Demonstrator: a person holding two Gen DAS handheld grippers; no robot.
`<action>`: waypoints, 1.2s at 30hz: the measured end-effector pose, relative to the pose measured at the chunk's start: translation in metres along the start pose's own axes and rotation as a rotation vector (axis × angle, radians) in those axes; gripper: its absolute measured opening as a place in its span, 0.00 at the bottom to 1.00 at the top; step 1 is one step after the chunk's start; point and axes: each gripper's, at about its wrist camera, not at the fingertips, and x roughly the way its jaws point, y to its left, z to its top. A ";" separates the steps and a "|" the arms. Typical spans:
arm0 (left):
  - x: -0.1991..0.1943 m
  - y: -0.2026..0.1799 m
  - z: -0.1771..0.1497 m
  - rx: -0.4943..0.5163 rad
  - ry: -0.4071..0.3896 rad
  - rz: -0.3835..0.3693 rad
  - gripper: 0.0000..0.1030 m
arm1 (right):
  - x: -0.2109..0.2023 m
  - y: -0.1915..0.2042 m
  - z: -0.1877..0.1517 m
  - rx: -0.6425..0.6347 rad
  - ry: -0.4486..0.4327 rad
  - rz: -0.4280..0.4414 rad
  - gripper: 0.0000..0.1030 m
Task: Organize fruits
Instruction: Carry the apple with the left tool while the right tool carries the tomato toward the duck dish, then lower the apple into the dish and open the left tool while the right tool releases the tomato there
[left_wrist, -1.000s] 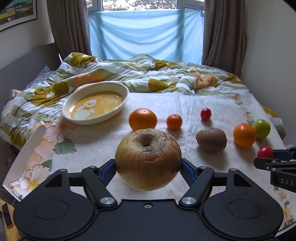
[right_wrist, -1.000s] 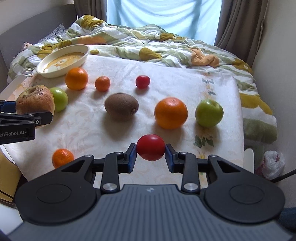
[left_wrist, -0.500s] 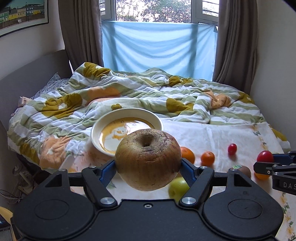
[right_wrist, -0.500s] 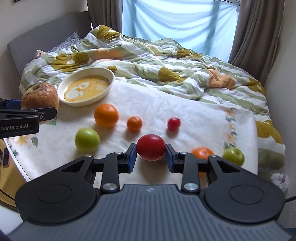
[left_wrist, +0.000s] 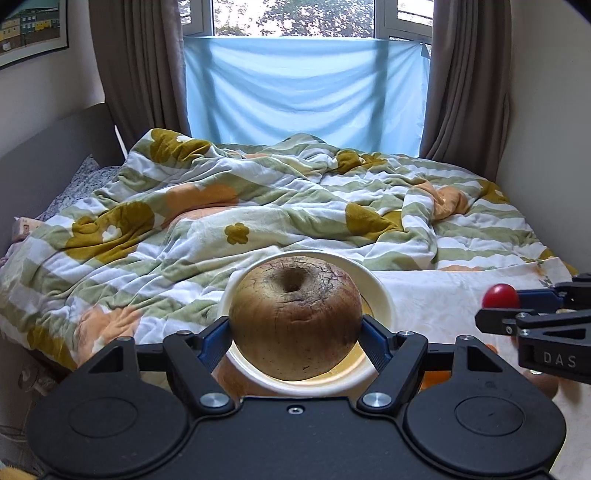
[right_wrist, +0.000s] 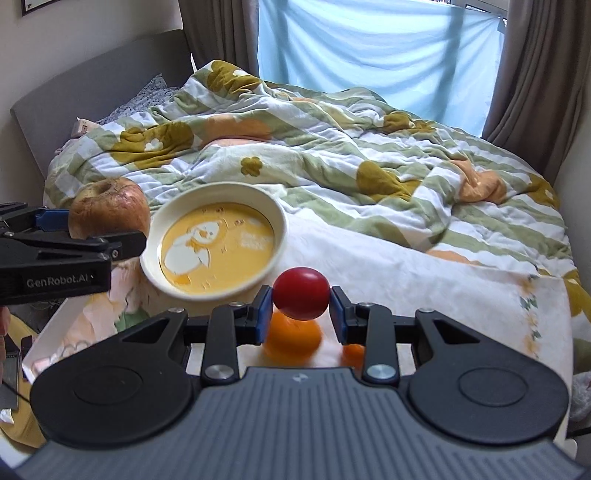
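My left gripper (left_wrist: 295, 328) is shut on a large wrinkled brown apple (left_wrist: 294, 319), held in the air over the near part of a cream bowl (left_wrist: 384, 295) with a yellow inside. In the right wrist view that apple (right_wrist: 109, 208) hangs at the bowl's (right_wrist: 218, 242) left rim. My right gripper (right_wrist: 301, 301) is shut on a small red tomato (right_wrist: 301, 293), raised just right of the bowl's near edge. The tomato (left_wrist: 500, 295) also shows at the right of the left wrist view. An orange (right_wrist: 291, 338) and a smaller orange (right_wrist: 351, 350) lie on the cloth below.
A rumpled green, white and mustard quilt (left_wrist: 258, 206) covers the bed behind the bowl. The floral cloth (right_wrist: 443, 280) stretches to the right. Walls and brown curtains (left_wrist: 140, 70) close in the far side. A grey headboard (right_wrist: 92, 99) stands at the left.
Both grippers moved up and toward the bowl with their fruit. The bowl now sits right under the apple, and most loose fruits have dropped out of view below.
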 end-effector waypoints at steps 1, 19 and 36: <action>0.006 0.004 0.003 0.005 0.004 -0.007 0.75 | 0.008 0.004 0.006 0.002 0.001 -0.001 0.47; 0.126 0.027 0.031 0.104 0.084 -0.096 0.75 | 0.124 0.026 0.071 0.039 0.055 -0.016 0.47; 0.161 0.015 0.022 0.197 0.117 -0.098 0.77 | 0.143 0.006 0.069 0.092 0.089 -0.052 0.47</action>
